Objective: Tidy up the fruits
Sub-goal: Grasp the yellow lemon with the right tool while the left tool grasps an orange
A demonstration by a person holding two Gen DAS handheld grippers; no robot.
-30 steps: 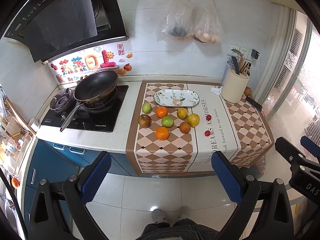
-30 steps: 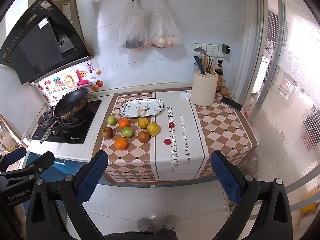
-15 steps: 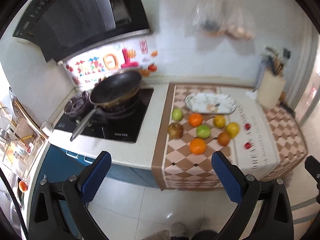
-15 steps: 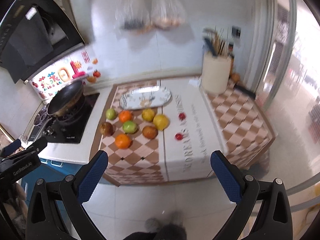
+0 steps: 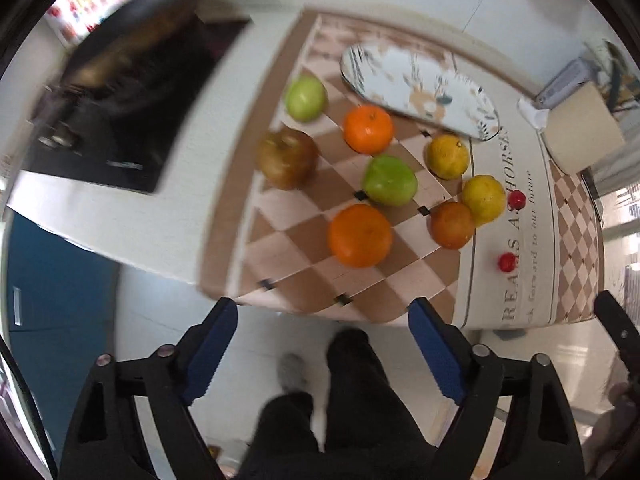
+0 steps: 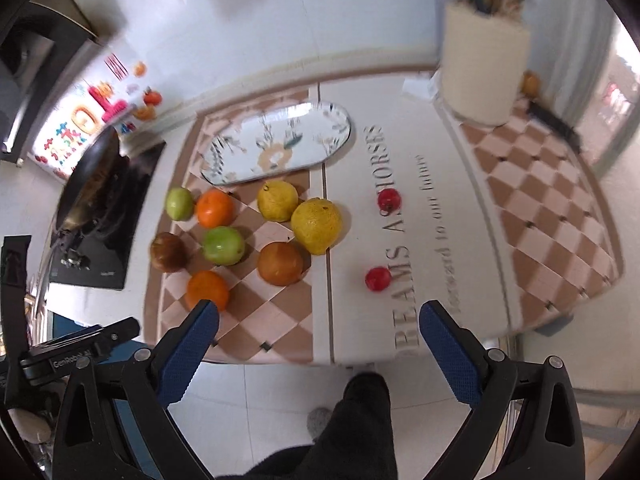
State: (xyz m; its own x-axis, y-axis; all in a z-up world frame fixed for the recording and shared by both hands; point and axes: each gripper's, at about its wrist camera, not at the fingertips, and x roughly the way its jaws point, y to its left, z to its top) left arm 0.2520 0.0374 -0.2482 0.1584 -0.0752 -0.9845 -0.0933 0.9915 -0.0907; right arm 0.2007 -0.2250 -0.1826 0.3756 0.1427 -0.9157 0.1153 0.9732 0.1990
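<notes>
Several fruits lie on a checked cloth (image 5: 288, 248) on the counter: oranges (image 5: 359, 235) (image 5: 368, 129), green apples (image 5: 389, 180) (image 5: 305, 97), a brown apple (image 5: 287, 157), yellow fruits (image 6: 317, 225) (image 6: 277, 201), a brown-orange fruit (image 6: 280, 263) and two small red fruits (image 6: 377, 278) (image 6: 389, 199). An oval patterned plate (image 5: 420, 88) (image 6: 276, 144) lies behind them with nothing on it. My left gripper (image 5: 323, 344) hangs above the counter's front edge near the closest orange, its jaws closing with nothing between them. My right gripper (image 6: 319, 340) is open and holds nothing, short of the red fruits.
A black pan (image 5: 132, 36) sits on the hob (image 5: 120, 120) to the left. A cream utensil holder (image 6: 486, 68) stands at the back right. The person's dark trouser leg (image 5: 352, 392) and the tiled floor show below the counter edge.
Both grippers have dropped and come in toward the counter, so the fruits look much larger. The left jaws have narrowed a little.
</notes>
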